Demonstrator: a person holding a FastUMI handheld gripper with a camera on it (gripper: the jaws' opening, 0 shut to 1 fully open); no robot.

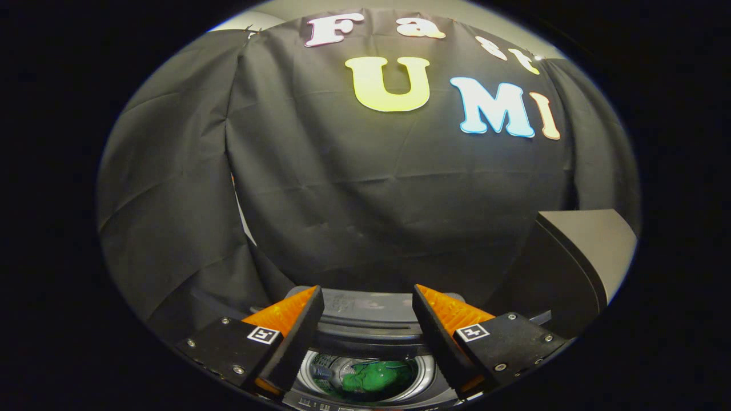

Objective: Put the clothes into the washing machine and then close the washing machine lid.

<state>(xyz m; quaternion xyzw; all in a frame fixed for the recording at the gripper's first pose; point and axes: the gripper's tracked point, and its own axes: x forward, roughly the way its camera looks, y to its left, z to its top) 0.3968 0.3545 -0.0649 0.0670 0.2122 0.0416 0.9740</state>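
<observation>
The black cloth wall point(365, 188) of the booth is hanging wide ahead of me, creased and draped, taking up most of what lies beyond my fingers. Off to my right, the washing machine lid point(577, 257) is standing raised, a dark slab with a paler face catching the light, tilted up and away from the opening. Below it and directly under me, the washing machine point(365, 319) is sitting with its dark top panel running across between my fingers, and its round metal drum point(425, 374) is lying open just beneath them.

My gripper point(368, 308) is hovering above that opening, and I am holding my jaws spread well apart with nothing caught between them. My two fingers point(297, 337) are showing their black inner pads facing each other across the gap, with orange backs behind and black mounting blocks carrying small square markers further out. Neither finger is touching the machine or the lid.

Down inside the drum, the clothes point(374, 377) are lying as a bright green crumpled heap, resting on the drum's floor, below the gap between my fingers and well clear of both. A little of the drum's shiny wall is showing around the heap on each side.
</observation>
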